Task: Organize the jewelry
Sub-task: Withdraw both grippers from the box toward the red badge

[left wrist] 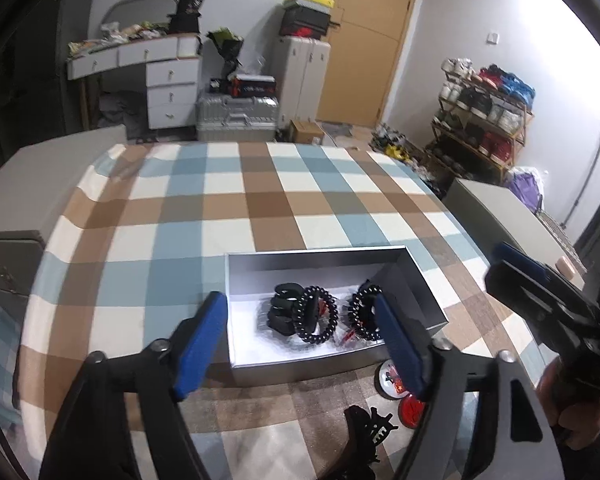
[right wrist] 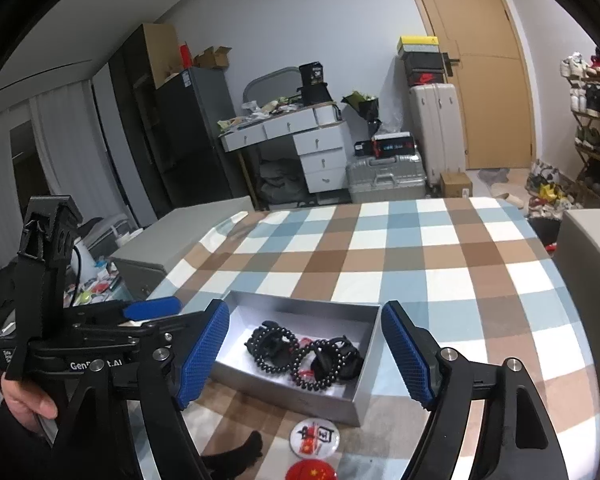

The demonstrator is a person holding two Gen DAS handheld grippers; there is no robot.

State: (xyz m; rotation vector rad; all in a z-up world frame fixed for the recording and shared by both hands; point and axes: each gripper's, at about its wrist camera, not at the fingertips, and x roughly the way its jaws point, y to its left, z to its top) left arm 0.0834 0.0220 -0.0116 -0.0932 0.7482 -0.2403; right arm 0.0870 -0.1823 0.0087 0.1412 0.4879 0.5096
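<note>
A silver box [left wrist: 324,364] [right wrist: 288,396] sits on the checked tablecloth and holds two black bead bracelets [left wrist: 315,314] [right wrist: 274,346] and black hair clips [left wrist: 284,308] [right wrist: 334,360]. My left gripper [left wrist: 300,340] is open and empty, just above the box's near side. My right gripper [right wrist: 304,352] is open and empty, hovering over the box; it shows at the right edge of the left wrist view [left wrist: 540,292]. In front of the box lie a white badge [right wrist: 315,438] [left wrist: 388,378], a red badge [right wrist: 312,472] [left wrist: 412,410] and a black claw clip [left wrist: 370,426] [right wrist: 236,454].
The checked tablecloth [left wrist: 260,200] [right wrist: 420,248] covers the table. Grey blocks stand at its left [left wrist: 40,184] and right [left wrist: 508,216] edges. Behind are a desk, suitcases, a door and a shoe rack.
</note>
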